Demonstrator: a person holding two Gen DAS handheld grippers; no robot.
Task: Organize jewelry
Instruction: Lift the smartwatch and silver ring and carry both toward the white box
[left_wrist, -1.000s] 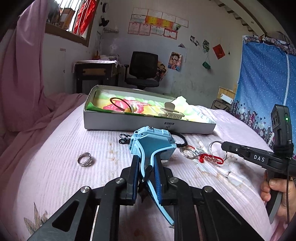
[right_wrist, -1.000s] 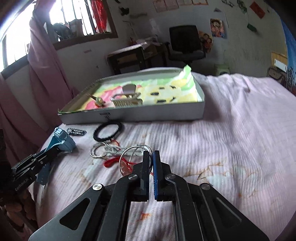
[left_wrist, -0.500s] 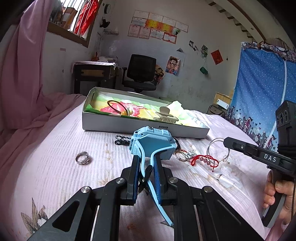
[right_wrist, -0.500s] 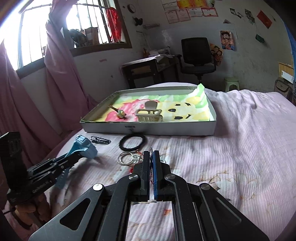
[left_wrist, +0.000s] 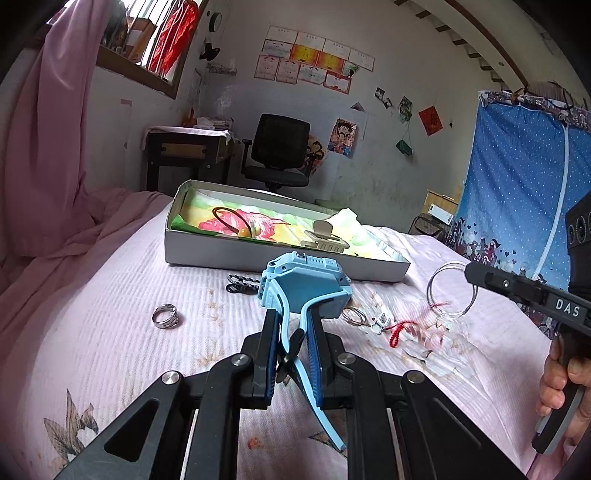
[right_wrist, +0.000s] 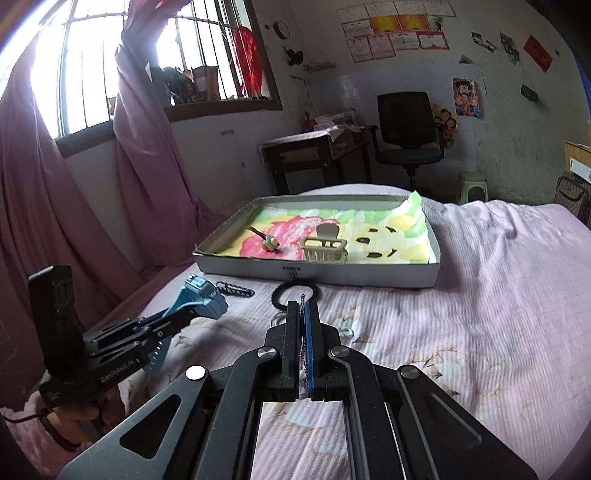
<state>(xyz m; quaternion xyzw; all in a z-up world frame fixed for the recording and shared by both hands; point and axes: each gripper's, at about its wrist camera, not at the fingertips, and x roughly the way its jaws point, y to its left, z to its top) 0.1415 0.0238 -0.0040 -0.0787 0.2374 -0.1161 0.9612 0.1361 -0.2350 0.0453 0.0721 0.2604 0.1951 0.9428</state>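
My left gripper (left_wrist: 293, 325) is shut on the strap of a blue watch (left_wrist: 308, 286) and holds it above the bed; it also shows in the right wrist view (right_wrist: 201, 297). My right gripper (right_wrist: 303, 308) is shut on a thin silver bangle (left_wrist: 451, 290), lifted off the bed, with red cord (left_wrist: 400, 330) trailing below. The grey tray (left_wrist: 258, 258) lies ahead, holding a brown hair tie (left_wrist: 231, 219) and a beige hair claw (left_wrist: 325, 236). A silver ring (left_wrist: 165, 316), a black braided piece (left_wrist: 242, 284) and a black beaded bracelet (right_wrist: 294, 293) lie on the bed.
The bed has a pink striped sheet (right_wrist: 480, 314). More small rings (left_wrist: 354, 315) and clear wrappers (left_wrist: 439, 354) lie right of the watch. A pink curtain (left_wrist: 40, 147) hangs at left. A desk (left_wrist: 184, 155) and office chair (left_wrist: 280, 155) stand behind the bed.
Both grippers have risen. The right gripper has lifted the silver bangle off the bed with the red cord dangling. The left gripper still holds the blue watch.
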